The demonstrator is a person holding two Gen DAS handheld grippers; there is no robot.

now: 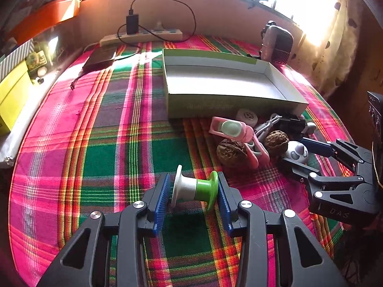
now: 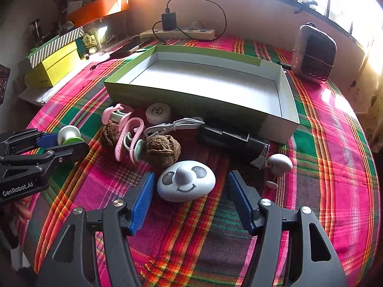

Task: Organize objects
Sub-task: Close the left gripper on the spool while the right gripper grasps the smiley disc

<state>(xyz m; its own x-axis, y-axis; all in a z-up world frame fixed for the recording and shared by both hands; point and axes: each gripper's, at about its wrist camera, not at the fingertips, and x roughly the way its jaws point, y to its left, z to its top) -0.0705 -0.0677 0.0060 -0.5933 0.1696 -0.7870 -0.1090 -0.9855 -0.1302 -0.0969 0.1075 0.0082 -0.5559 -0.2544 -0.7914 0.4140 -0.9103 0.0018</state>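
Honestly, left gripper (image 1: 194, 191) pinches white-and-green plastic spool (image 1: 195, 189) by its ends; could pop out w/ a tilt. Right gripper (image 2: 190, 186) gapes wide around smooth white panda-face pebble (image 2: 186, 180), near empty green cardboard box (image 2: 191, 102).

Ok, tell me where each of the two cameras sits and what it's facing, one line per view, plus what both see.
Left wrist: on the left gripper, angled down at the plaid cloth; its pads clamp a green-and-white spool; the right gripper shows at right.
Right wrist: on the right gripper, open around a panda-face toy; the left gripper shows at left.
Shared: the open box, walnuts, pink clips, the power strip.
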